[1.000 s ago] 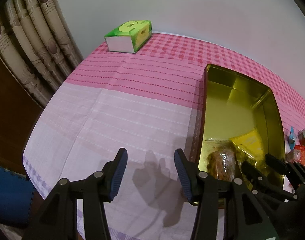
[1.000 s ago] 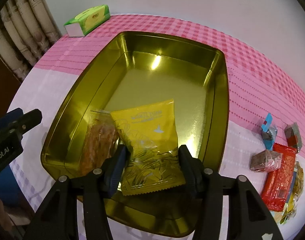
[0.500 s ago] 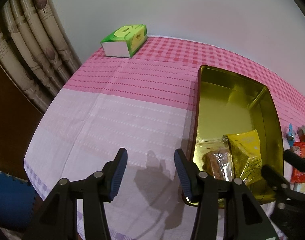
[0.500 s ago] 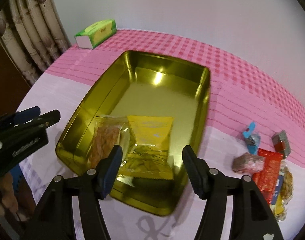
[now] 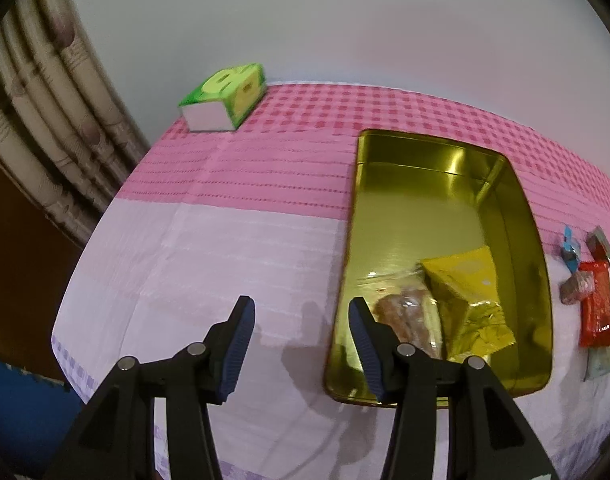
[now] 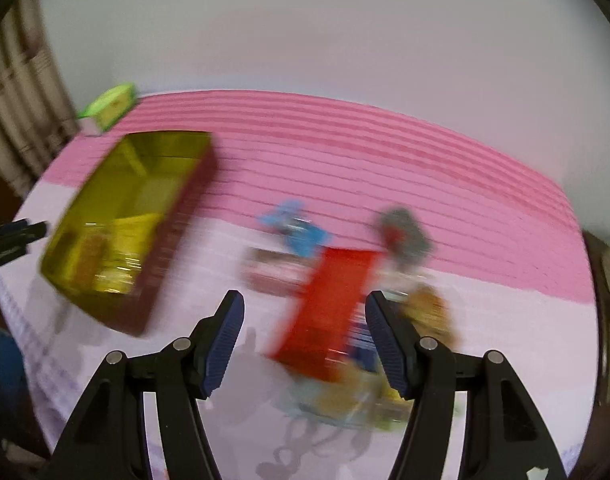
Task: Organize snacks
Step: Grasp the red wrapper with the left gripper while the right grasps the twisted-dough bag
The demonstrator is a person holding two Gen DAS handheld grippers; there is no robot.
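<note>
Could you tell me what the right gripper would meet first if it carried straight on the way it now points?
Most likely the red packet, which lies between the open fingers of the right gripper in the right wrist view, atop the snack pile on the tablecloth. The picture is blurred, so depth is uncertain.

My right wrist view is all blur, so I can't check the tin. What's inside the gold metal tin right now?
Observer: The left wrist view shows two snacks in the gold metal tin: a yellow foil packet and a clear-wrapped brown biscuit, both at its near end.
Operator: Is the left hand-held gripper carrying anything?
Observer: No. The left hand-held gripper is open and empty, above the pink-and-white tablecloth beside the tin's left wall.
Operator: Any room left?
Observer: Yes, the tin's far half is bare.
</note>
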